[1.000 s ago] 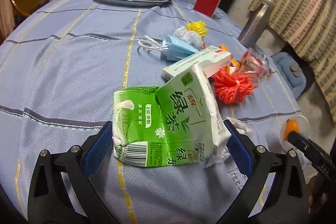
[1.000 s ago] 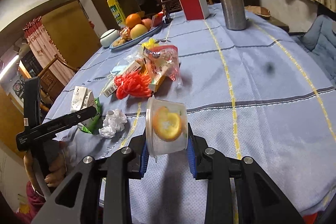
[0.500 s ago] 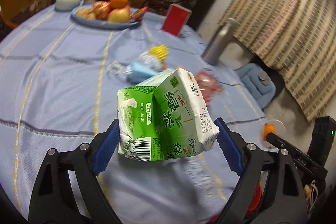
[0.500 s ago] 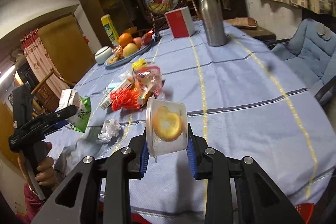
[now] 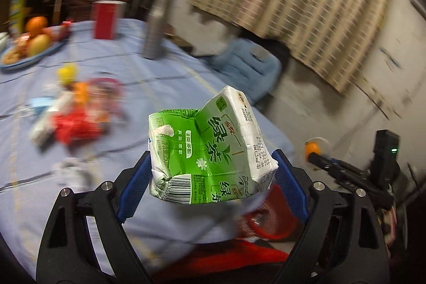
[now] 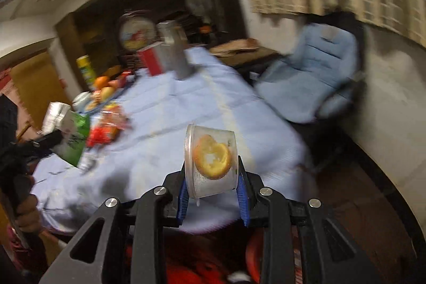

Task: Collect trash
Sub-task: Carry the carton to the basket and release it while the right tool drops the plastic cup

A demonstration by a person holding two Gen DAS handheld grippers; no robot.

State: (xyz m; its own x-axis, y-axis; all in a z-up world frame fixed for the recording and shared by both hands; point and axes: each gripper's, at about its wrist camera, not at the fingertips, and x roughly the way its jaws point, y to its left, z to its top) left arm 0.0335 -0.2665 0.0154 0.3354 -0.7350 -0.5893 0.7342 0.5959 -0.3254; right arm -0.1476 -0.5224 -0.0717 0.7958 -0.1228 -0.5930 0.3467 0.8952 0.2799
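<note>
A round surface (image 5: 165, 76) under a pale blue cloth fills most of both views, blurred by motion. Much of the trash is not yet collected: a heap of red netting, wrappers and a white box (image 5: 72, 111) lies mid-surface, with a crumpled tissue (image 5: 69, 169) nearer the edge. A fruit plate (image 5: 26, 49), a red box (image 5: 105, 19) and a steel bottle (image 5: 157, 25) stand at the far side and do not look like trash. Below the near edge a red basket (image 5: 269, 222) shows on the floor, likely the bin. The left tool (image 5: 213, 175) grips a crushed green tea carton (image 5: 207, 148) across its width, held in the air above the surface edge, over the basket; its jaws have just been closing onto the carton. The right tool (image 6: 211, 190) holds a clear plastic cup (image 6: 213, 159) with orange peel inside, narrowly clamped, also past the edge. By my judgement, two pieces are picked up and not yet dropped, and the rest remains.
</note>
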